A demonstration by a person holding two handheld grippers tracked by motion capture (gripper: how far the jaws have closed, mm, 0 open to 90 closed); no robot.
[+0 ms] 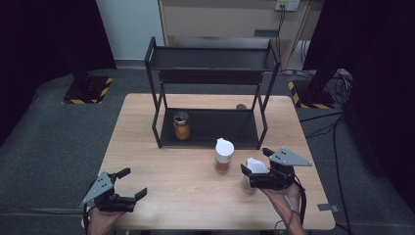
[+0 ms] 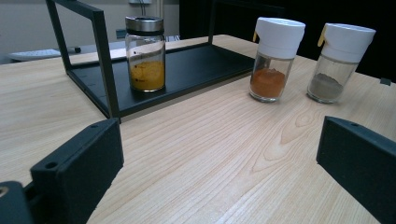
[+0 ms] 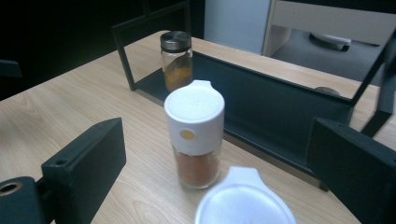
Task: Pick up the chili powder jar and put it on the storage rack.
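Three spice jars are in play. A metal-lidded jar [image 1: 181, 126] [image 2: 145, 56] [image 3: 176, 58] of yellow-orange powder stands on the lower shelf of the black rack [image 1: 220, 128]. A white-capped jar [image 1: 224, 155] [image 2: 275, 60] [image 3: 195, 135] of orange-brown spice stands on the table in front of the rack. Beside it is a second white-capped jar [image 1: 252, 170] [image 2: 338, 63] [image 3: 243, 203] of grey powder. My right gripper [image 1: 256, 162] [image 3: 217, 140] is open, its jaws spread on either side of that jar's cap without gripping it. My left gripper [image 1: 132, 183] [image 2: 219, 140] is open and empty near the front left.
The two-tier rack's top shelf [image 1: 210, 58] is bare. A small dark round object [image 1: 241, 106] [image 3: 327, 90] lies on the wooden table [image 1: 186, 196] behind the rack's right side. Dark floor and stand bases with hazard stripes surround the table.
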